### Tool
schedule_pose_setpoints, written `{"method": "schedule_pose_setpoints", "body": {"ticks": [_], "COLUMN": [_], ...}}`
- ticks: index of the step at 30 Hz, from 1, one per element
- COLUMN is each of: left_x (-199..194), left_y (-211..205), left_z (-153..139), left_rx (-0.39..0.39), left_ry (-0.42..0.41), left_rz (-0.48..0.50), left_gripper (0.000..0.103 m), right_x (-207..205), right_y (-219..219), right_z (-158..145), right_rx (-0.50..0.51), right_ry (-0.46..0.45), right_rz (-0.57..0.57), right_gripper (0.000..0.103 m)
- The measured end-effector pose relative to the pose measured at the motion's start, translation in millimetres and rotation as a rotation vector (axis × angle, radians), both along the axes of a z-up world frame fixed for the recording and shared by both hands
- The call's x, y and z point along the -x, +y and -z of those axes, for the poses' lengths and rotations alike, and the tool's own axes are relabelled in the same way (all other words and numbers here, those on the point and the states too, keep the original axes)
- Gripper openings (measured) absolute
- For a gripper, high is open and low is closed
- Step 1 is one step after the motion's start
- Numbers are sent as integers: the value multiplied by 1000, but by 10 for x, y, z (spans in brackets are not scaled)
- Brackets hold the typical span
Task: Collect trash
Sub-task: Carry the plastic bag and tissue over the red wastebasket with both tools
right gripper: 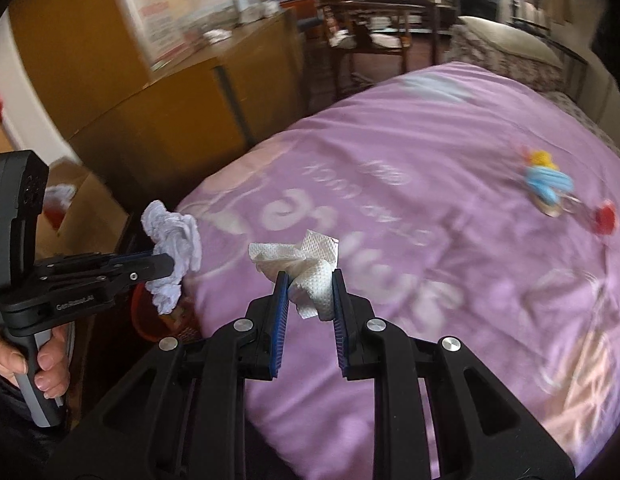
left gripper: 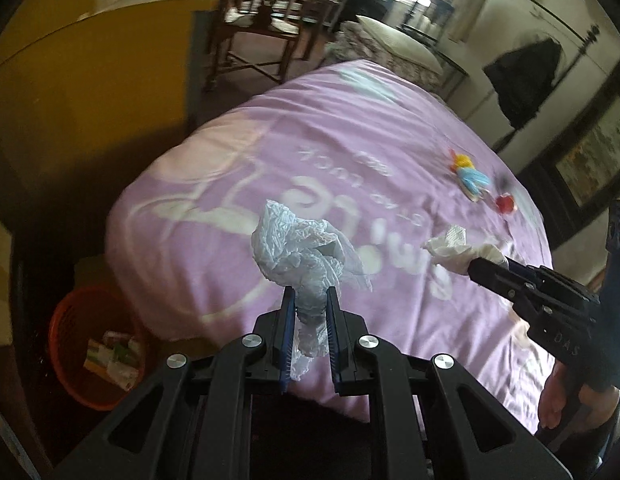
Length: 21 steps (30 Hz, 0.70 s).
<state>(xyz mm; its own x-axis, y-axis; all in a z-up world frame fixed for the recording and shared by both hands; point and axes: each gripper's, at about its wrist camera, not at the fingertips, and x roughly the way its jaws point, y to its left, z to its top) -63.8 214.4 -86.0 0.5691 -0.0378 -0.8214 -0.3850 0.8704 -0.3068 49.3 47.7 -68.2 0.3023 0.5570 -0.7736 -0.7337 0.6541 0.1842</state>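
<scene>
Left gripper [left gripper: 308,300] pinched crumpled clear plastic film [left gripper: 299,252]; right gripper [right gripper: 307,286] clamped white paper towel [right gripper: 305,272]. Orange mesh bin [left gripper: 67,332] waited at eight o'clock; best release directly above it.

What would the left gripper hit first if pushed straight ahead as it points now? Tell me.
Probably the purple bedspread: the left gripper, shut on a crumpled plastic bag, aims down at it. Depth is unclear.
</scene>
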Motion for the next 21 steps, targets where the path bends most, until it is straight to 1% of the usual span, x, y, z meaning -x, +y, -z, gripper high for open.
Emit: {"method": "schedule_pose_setpoints", "body": {"ticks": [3,8,11,15,17,21], "left_x": [174,458,624,872,981,1146], "left_y": [210,511,692,967,1104,1330], "left_z": [40,55,134,334,473,692], "left_rx": [12,3,4,14,32,57], "left_ry": [7,10,27,70,100,152], "left_rz": [-57,-134,-181,-254,-288,-340], "left_gripper": [15,15,15,15,15,15], "right_x": [131,376,517,745,864,1021], "right_y": [283,751,994,1355,1530,1804], "right_z": [58,109,128,244,305,399], "right_rx": [9,24,32,63,76,97], "right_ry": [19,38,42,54,61,76], "right_rz": [-58,-160,-216,-300,-340,-394], "right_gripper": [22,22,22,22,22,22]}}
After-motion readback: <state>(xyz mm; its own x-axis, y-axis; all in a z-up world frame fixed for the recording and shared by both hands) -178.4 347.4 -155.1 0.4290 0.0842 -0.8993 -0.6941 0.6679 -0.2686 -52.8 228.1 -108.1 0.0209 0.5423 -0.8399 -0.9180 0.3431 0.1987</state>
